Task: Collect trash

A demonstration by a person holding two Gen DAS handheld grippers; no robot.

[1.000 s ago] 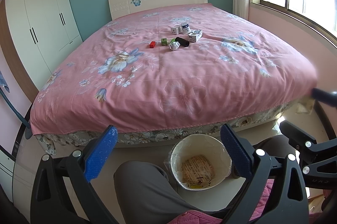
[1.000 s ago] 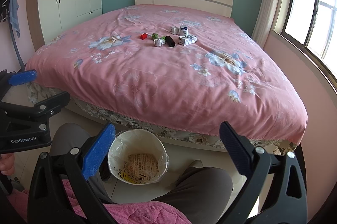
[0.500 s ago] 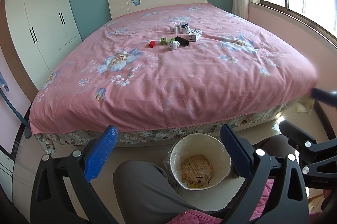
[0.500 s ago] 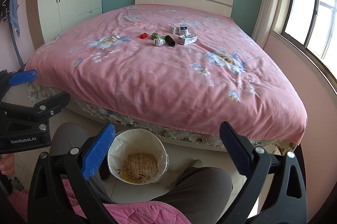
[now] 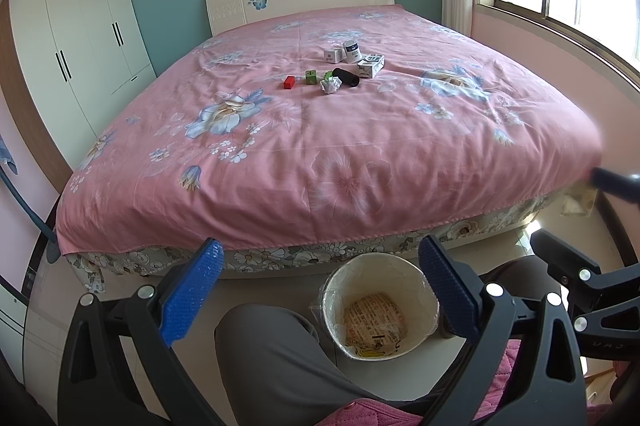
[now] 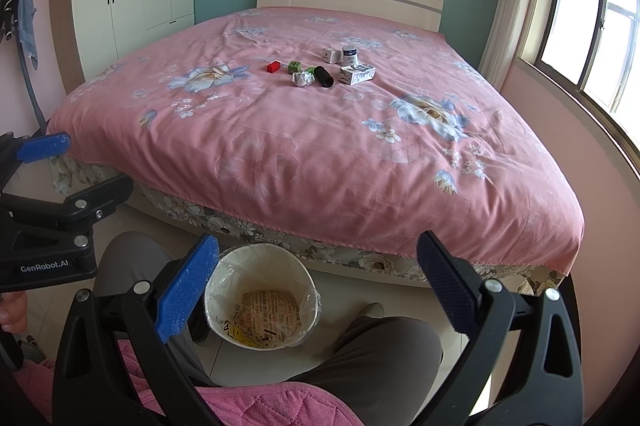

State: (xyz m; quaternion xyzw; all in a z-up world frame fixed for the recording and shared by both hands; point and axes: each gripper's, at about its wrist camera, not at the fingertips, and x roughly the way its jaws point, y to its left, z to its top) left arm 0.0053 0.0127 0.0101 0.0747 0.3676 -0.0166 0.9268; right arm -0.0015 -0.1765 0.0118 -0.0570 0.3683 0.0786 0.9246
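The bed (image 5: 360, 153) fills my view under its pink cover. At its foot, between my knees, stands the lined bin (image 5: 378, 306). Both my left claw (image 5: 320, 290) and right claw (image 6: 318, 282) gape wide, empty. The trash, crumpled paper (image 6: 303, 78) included, lies clustered mid-bed.

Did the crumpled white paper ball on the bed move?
No. The crumpled white paper ball sits in the same spot beside the black cylinder as before.
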